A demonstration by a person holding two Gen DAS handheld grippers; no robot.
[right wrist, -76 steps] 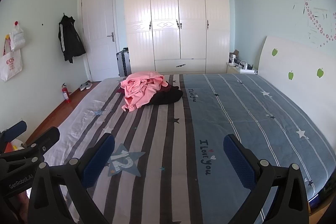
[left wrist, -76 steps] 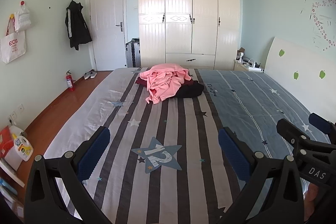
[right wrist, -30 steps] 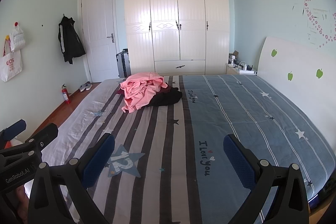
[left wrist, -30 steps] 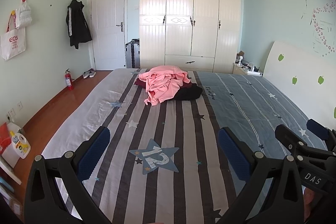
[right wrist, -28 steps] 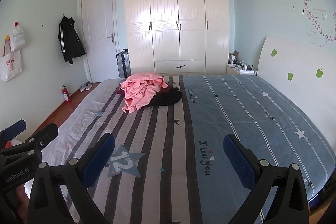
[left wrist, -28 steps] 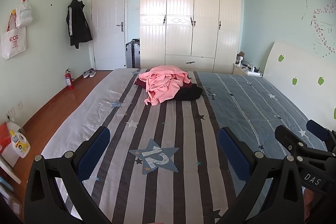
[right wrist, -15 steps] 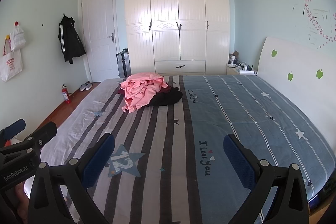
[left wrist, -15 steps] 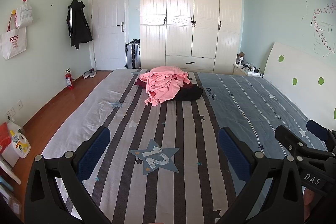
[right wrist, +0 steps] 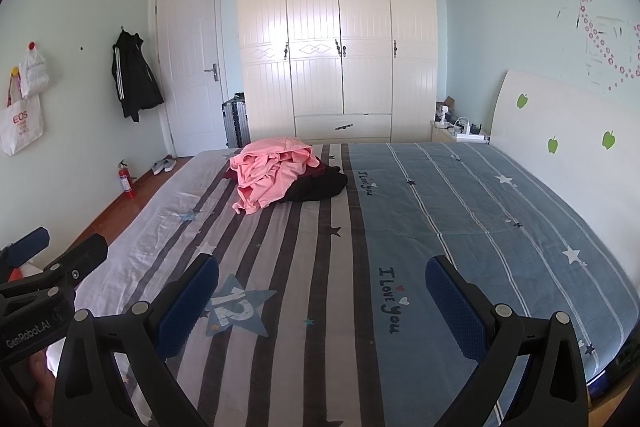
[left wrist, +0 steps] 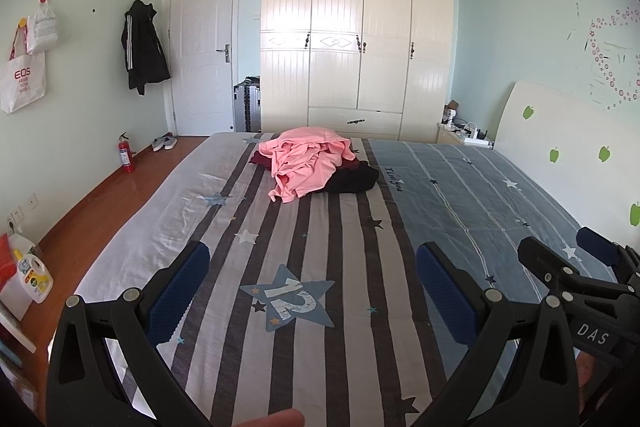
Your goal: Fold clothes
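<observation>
A crumpled pink garment lies on top of a black garment and a dark red one in a heap at the far end of the bed. My left gripper is open above the near striped part of the bedspread, far from the heap, with nothing between its fingers. My right gripper is open too, beside the left one and level with it, and holds nothing. Each gripper shows at the edge of the other's view.
The bed has a grey-striped left half and a blue right half, with a white headboard on the right. A wardrobe and a door stand beyond it. Wooden floor, a fire extinguisher and a detergent bottle lie left.
Both views have drifted very slightly; the heap of clothes has not moved and both grippers stay open and empty.
</observation>
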